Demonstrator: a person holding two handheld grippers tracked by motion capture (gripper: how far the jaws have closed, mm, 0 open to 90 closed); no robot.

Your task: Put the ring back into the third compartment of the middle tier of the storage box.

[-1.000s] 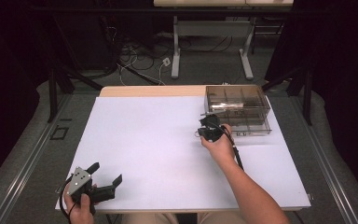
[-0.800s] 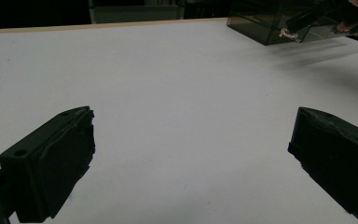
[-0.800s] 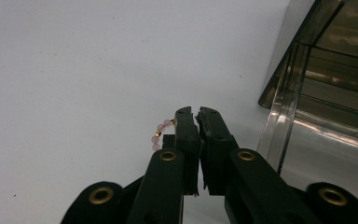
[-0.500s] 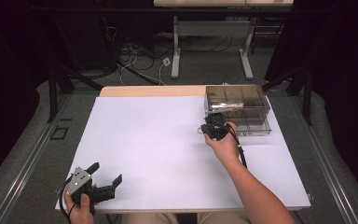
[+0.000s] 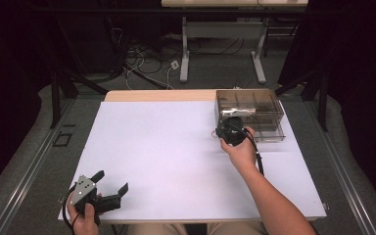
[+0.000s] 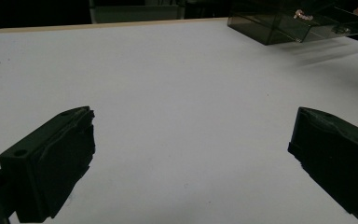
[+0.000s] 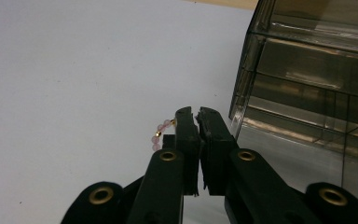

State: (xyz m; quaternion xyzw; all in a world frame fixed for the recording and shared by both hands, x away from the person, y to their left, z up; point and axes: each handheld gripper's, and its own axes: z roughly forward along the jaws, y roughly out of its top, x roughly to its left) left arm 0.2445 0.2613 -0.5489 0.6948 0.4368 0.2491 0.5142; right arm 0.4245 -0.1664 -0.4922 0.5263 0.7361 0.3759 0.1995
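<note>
My right gripper (image 7: 196, 114) is shut, and a short string of pink and gold beads (image 7: 161, 128) sticks out to the left of its jaws, pinched between them. In the high view this gripper (image 5: 227, 131) hovers just off the front left corner of a smoky clear compartment box (image 5: 269, 125). The box wall (image 7: 303, 70) stands close on the right in the right gripper view. A pale, shiny item (image 5: 237, 110) lies in a rear compartment of the box. My left gripper (image 5: 112, 180) rests near the table's front left, open, with bare white surface between its jaws (image 6: 191, 154).
A white sheet (image 5: 166, 156) covers the table, with a strip of wooden edge (image 5: 156, 95) at the back. The box (image 6: 284, 23) shows far off at the upper right in the left gripper view. Desk legs and cables lie on the floor beyond the table.
My right gripper has shifted a little to the right and up toward the box corner, still shut on the beads. The left gripper has stayed where it was.
</note>
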